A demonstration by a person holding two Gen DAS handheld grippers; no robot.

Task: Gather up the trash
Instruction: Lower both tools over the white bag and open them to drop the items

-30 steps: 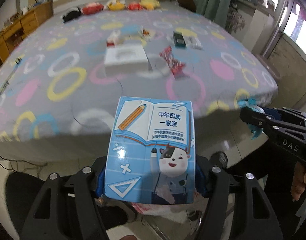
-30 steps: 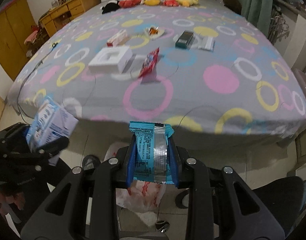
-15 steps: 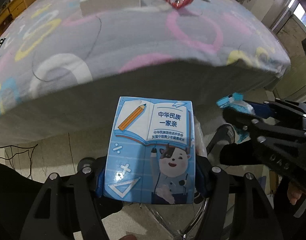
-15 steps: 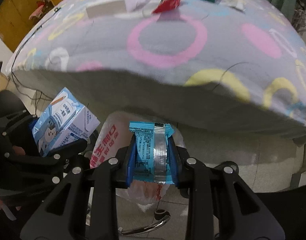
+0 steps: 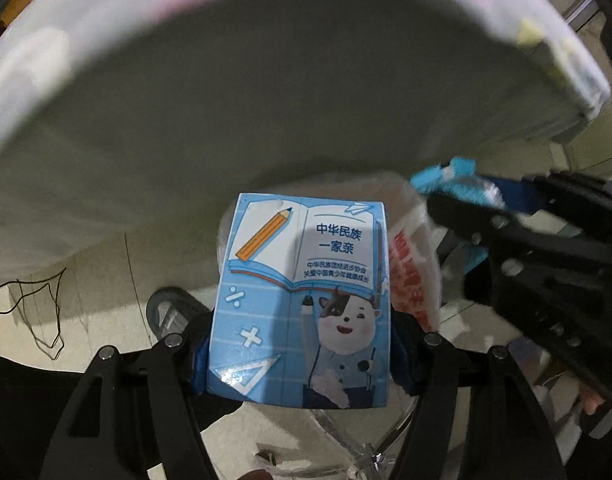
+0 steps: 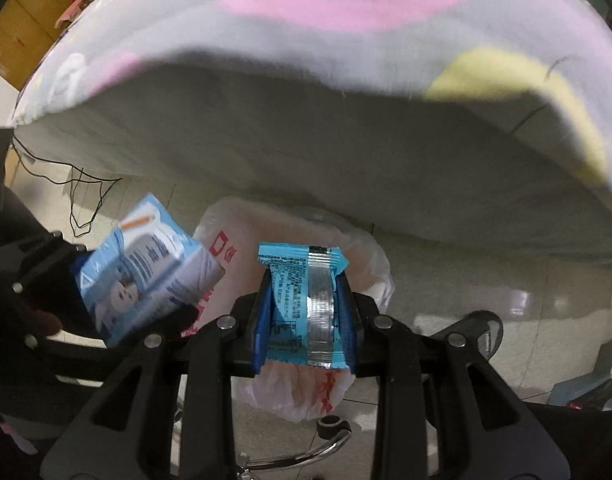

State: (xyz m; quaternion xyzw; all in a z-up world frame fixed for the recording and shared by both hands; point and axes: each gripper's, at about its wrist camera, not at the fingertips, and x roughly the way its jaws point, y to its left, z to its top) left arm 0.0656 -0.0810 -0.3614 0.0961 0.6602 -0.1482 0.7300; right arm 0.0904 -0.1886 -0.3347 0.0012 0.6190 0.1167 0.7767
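**Entry: trash drop, both hands loaded**

- **Left tool** (image 5: 300,354): pinching blue milk carton (image 5: 302,300) btwn its pads, jaws wide because the carton is wide. Carton upright in the grip, long axis running along the fingers, printed face to the left wrist cam. Tool pointed steeply down.
- **Right tool** (image 6: 304,320): jaws narrow, clamped on teal snack wrapper (image 6: 302,308). Wrapper stood on end, crimped top edge poking out past the fingertips, long axis along the fingers.
- **Trash bag** (image 6: 345,248): thin white plastic w/ red print, mouth open, on the floor below the bed edge (image 6: 306,128). No trash visible inside from these views; interior mostly hidden.
- **Key relation:** in the right wrist view the bag lay directly beyond and under the wrapper, rim showing above and below the fingers. In the left wrist view the bag peeked out behind the carton's right side, so the carton sat toward the bag's left rim, not centred. Judged: right tool better lined up w/ the mouth; left needs a shift toward the right tool before letting go.
- **Spacing:** tools close side by side, carton near the wrapper, not touching.
- **Risk (judged):** carton released off-centre could catch the rim and fold the bag shut or tip onto the floor.
- **Other:** black cable (image 6: 78,200) loose on floor, left; chair base (image 6: 306,452) near the bag.
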